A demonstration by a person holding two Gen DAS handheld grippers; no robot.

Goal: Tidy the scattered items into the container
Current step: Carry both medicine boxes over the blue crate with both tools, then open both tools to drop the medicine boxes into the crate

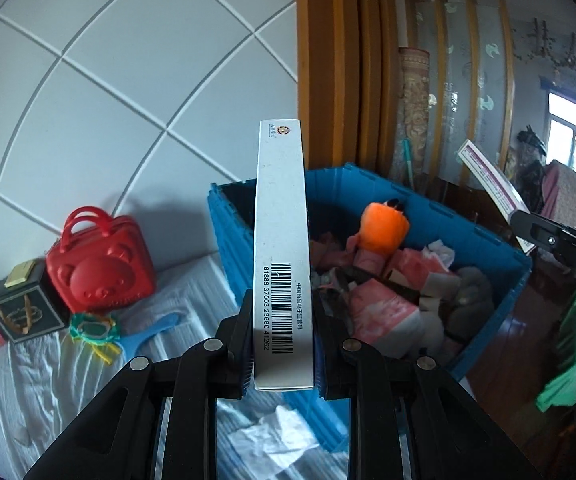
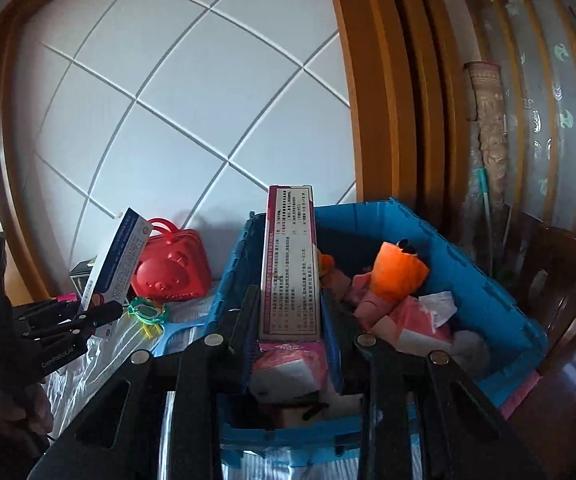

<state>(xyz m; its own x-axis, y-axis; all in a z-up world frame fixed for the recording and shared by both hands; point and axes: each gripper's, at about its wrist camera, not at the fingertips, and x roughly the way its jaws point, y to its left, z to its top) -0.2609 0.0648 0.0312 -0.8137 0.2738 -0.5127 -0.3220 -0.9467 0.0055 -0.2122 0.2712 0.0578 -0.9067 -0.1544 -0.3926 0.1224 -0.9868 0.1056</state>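
Left tool [image 1: 281, 344] clamping flat cardboard box [image 1: 281, 240], ribbed crate [image 1: 488, 264]

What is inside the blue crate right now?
The blue crate holds an orange plush, pink packets, crumpled white paper and something grey. The white box hides its left part, and the pile covers the bottom.

I see a bed with a white sheet [image 1: 27, 376]; on it stand the blue crate [image 1: 484, 256], a red bear bag [image 1: 99, 264], a dark box [image 1: 27, 308] and a blue paddle [image 1: 147, 334]
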